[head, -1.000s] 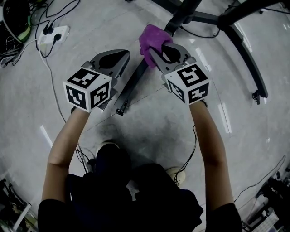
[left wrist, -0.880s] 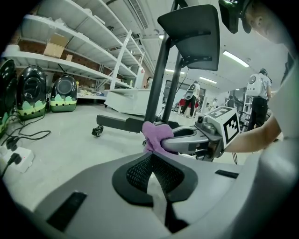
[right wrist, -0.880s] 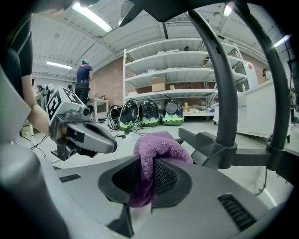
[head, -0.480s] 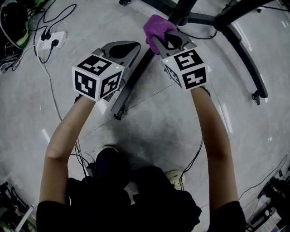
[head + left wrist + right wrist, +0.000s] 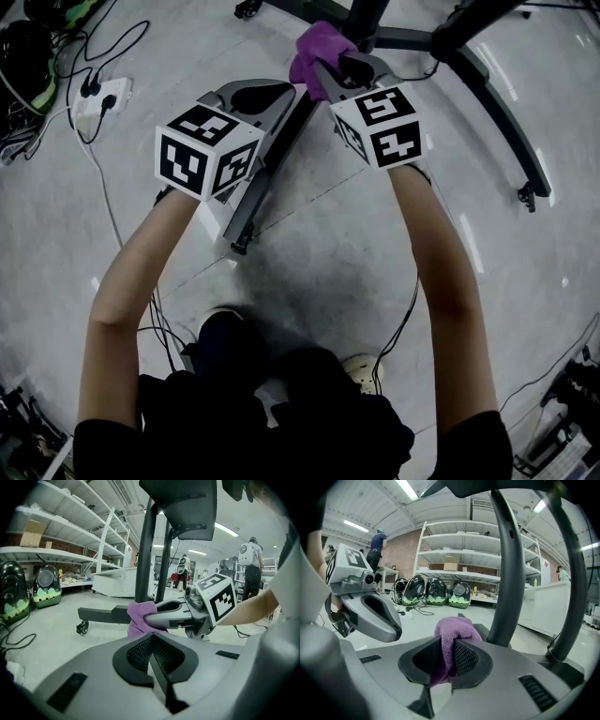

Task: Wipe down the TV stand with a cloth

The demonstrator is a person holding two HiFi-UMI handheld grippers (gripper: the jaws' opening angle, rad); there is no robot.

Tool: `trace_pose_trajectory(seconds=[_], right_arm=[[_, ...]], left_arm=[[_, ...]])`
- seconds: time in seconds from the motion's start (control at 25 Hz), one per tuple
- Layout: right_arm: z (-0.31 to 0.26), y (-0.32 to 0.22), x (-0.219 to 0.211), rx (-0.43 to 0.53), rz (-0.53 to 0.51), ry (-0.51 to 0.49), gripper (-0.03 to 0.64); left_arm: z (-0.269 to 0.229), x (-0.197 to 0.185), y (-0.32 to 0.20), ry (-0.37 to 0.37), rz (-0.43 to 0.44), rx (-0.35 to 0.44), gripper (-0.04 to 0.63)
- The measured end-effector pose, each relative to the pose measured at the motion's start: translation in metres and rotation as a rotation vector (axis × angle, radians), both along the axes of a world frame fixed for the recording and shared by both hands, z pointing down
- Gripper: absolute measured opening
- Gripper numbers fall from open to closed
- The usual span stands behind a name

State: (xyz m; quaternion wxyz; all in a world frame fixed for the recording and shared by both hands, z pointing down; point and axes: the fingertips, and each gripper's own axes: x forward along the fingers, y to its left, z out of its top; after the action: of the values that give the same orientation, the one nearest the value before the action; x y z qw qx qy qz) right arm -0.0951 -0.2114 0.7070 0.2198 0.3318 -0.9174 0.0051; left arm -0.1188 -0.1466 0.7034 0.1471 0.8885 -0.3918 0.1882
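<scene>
The purple cloth [image 5: 317, 49] is sitting bunched in the right hand-held gripper [image 5: 327, 75], whose jaws are clenching on it. In the right gripper view the cloth [image 5: 454, 632] is bulging up above the ribbed pads and hanging down between them, with the right hand-held gripper [image 5: 449, 660] gripping its middle. The cloth is hovering at the black base of the TV stand [image 5: 267, 169], close to where a low leg is meeting the upright post [image 5: 508, 573]. Whether the fabric is actually touching the stand is hard to tell from these angles.

The left hand-held gripper [image 5: 284, 94] is waiting just beside the right one, over the same leg. Its jaws are pressing together on nothing. Its own view is looking across at the cloth [image 5: 138, 617] and the post [image 5: 145, 550] behind it.

The stand's legs are spreading over the pale floor [image 5: 328, 244], one of them ending in a small caster [image 5: 82, 628]. A white power strip [image 5: 98, 94] is lying on the floor well to the left, and metal shelves [image 5: 454, 550] are standing along the far wall.
</scene>
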Motion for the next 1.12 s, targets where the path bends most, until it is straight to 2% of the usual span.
trace_pose_trajectory(seconds=[0.28, 0.4, 0.52, 0.6, 0.76, 1.12], right_arm=[[-0.006, -0.019, 0.001, -0.053, 0.006, -0.032, 0.074], [-0.013, -0.027, 0.006, -0.075, 0.063, -0.094, 0.074], [-0.024, -0.046, 0.020, -0.050, 0.157, -0.128, 0.074], [-0.026, -0.058, 0.028, -0.020, 0.193, -0.093, 0.074], [-0.020, -0.061, 0.027, 0.052, 0.152, 0.026, 0.074], [-0.016, -0.058, 0.043, 0.057, 0.152, 0.049, 0.074]], left_arm=[[-0.006, 0.007, -0.008, -0.007, 0.005, 0.013, 0.006], [-0.007, 0.009, -0.009, -0.004, 0.006, 0.013, 0.006], [-0.006, 0.008, -0.009, -0.005, 0.006, 0.012, 0.006], [-0.004, 0.007, -0.008, -0.008, 0.006, 0.010, 0.006], [-0.001, 0.007, -0.008, -0.015, 0.008, 0.007, 0.006], [-0.001, 0.015, -0.004, -0.028, 0.021, 0.018, 0.006]])
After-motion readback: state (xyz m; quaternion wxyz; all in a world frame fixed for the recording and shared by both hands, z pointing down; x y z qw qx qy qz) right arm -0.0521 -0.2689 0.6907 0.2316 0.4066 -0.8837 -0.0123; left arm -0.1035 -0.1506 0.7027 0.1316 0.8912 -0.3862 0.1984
